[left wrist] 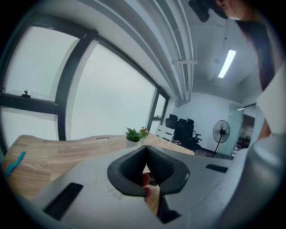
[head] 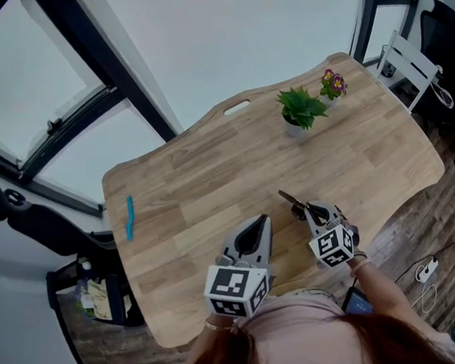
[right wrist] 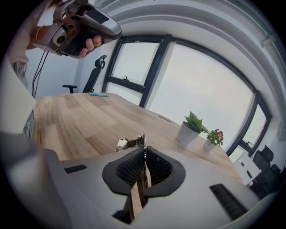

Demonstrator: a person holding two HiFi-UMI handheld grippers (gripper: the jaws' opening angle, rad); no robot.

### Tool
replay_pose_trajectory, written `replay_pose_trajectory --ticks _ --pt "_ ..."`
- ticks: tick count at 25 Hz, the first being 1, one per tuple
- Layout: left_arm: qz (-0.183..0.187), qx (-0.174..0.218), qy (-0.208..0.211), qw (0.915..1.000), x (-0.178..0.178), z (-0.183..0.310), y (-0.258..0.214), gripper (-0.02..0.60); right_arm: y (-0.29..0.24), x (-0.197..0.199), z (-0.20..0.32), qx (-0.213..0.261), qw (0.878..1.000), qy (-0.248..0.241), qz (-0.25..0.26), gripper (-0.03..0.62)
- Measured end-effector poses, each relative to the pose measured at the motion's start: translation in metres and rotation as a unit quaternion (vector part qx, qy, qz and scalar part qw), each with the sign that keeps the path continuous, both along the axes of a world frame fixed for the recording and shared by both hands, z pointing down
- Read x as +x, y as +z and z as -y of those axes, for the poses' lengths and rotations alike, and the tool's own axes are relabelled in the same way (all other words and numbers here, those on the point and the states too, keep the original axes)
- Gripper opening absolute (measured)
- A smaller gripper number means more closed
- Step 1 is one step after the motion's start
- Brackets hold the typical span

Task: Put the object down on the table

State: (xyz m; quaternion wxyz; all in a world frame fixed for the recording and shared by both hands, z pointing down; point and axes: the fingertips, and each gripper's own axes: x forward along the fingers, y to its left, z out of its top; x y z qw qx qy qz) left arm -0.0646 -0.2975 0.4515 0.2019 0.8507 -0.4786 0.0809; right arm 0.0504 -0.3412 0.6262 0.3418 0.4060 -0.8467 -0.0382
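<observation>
My right gripper (head: 310,211) hovers over the near right part of the wooden table (head: 210,171), shut on a thin dark metal tool (head: 291,201). The tool pokes out past the jaw tips toward the table's middle. In the right gripper view its narrow edge (right wrist: 143,139) stands up between the closed jaws, with a pale part (right wrist: 126,144) just beyond them. My left gripper (head: 259,224) sits beside it to the left, above the near table edge. Its jaws meet at the tips (left wrist: 145,150) with nothing held.
A blue object (head: 129,217) lies near the table's left edge. A green potted plant (head: 301,110) and a small flowering pot (head: 332,87) stand at the far right. A black chair (head: 31,216) is off the left side and a white chair (head: 408,64) off the right.
</observation>
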Motion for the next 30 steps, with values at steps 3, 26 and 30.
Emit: replay_pose_trajectory --ticks 3,26,30 --pt "-0.001 -0.003 -0.002 1.0000 -0.001 0.000 0.001 0.002 0.008 0.001 0.002 -0.002 1.000 -0.003 -0.010 0.008" --pt "0.007 -0.017 -0.007 0.9998 -0.009 -0.003 0.009 0.002 0.041 0.002 0.004 -0.002 0.999 0.004 -0.041 0.008" --pt "0.008 -0.017 -0.008 0.9998 -0.009 -0.003 0.009 0.002 0.046 0.002 0.001 -0.002 0.999 0.000 -0.050 0.009"
